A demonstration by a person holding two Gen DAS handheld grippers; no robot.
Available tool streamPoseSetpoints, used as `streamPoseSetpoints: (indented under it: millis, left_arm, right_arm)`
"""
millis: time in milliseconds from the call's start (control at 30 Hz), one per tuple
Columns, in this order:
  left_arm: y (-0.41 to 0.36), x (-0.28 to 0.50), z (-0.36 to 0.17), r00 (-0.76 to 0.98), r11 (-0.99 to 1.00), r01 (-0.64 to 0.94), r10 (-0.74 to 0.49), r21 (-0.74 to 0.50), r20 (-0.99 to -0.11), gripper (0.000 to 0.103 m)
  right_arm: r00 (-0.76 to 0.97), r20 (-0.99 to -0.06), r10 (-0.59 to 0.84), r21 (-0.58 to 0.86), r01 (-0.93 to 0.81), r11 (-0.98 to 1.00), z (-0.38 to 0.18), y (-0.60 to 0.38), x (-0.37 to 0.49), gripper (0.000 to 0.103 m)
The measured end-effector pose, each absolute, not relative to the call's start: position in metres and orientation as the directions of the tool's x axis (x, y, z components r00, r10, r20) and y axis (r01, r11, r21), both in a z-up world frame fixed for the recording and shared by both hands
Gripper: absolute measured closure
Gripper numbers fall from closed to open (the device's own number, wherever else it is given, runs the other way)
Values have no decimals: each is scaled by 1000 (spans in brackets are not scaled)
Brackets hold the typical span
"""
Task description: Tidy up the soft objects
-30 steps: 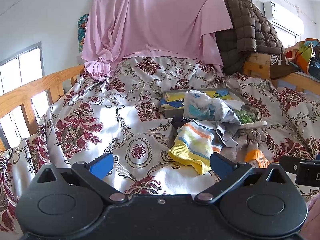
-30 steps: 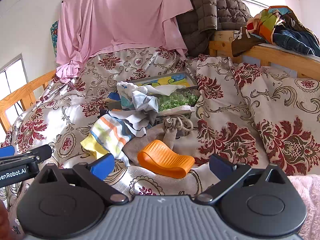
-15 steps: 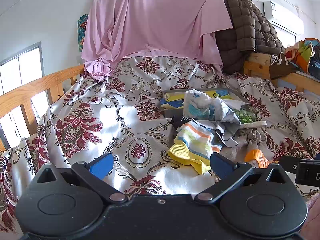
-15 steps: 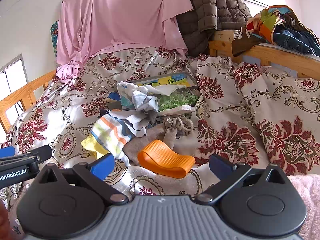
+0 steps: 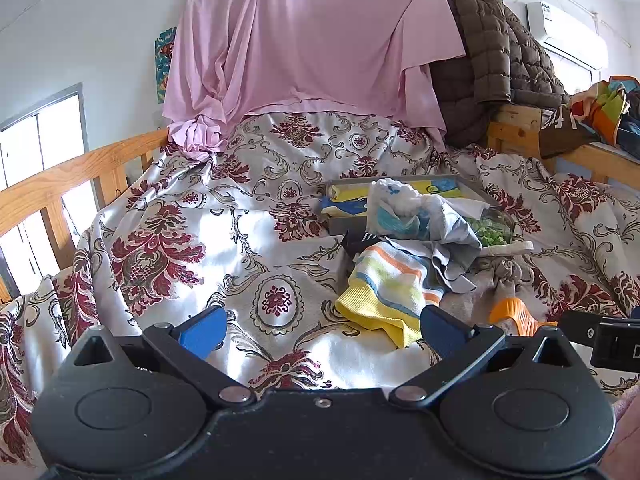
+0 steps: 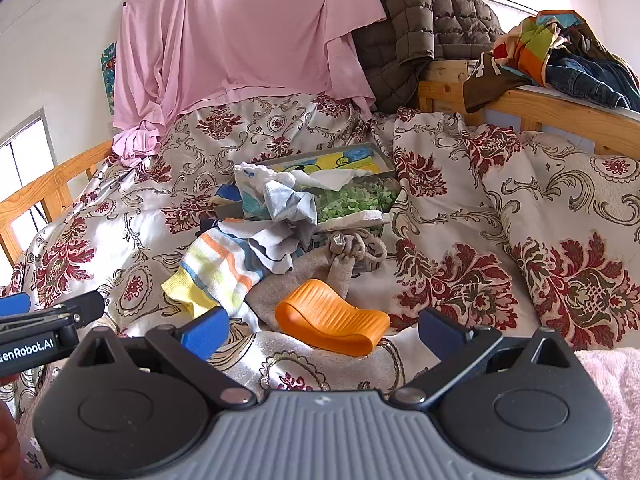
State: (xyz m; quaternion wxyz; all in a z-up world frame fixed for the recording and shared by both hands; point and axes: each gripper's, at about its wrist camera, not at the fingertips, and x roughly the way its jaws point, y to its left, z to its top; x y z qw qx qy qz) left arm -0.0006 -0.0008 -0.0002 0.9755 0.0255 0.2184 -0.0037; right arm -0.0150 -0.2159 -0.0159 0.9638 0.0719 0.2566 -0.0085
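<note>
A pile of small clothes lies on the floral bedspread (image 5: 224, 240). A striped yellow, orange and blue cloth (image 5: 390, 290) (image 6: 216, 268) spills toward me, with a crumpled white and blue cloth (image 5: 412, 210) (image 6: 280, 200) behind it. Both partly cover a shallow grey tray (image 5: 472, 188) (image 6: 384, 156) with a yellow picture. An orange ribbed soft piece (image 6: 332, 318) (image 5: 514, 314) rests on a beige cloth (image 6: 280, 292). My left gripper (image 5: 320, 328) hovers open before the striped cloth. Just short of the orange piece, my right gripper (image 6: 324, 332) is open and holds nothing.
A green speckled cloth (image 6: 356, 198) lies by the tray. A pink sheet (image 5: 312, 36) and a brown quilted jacket (image 5: 496, 52) hang at the back. Wooden rails (image 5: 52, 188) (image 6: 560, 108) edge the bed, and folded clothes (image 6: 560, 48) sit on the right rail.
</note>
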Motion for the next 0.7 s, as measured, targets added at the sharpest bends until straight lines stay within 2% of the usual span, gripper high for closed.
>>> streamPoseSetpoints:
  millis: [467, 700]
  left_arm:
    - [-3, -2, -3, 904, 999, 11, 11, 51, -427, 1]
    - [-4, 9, -15, 899, 997, 13, 22, 78, -437, 1]
  right_arm:
    - [856, -517, 24, 150, 62, 987, -19, -216, -10, 0]
    - [817, -569, 89, 249, 68, 966, -24, -230, 4, 0]
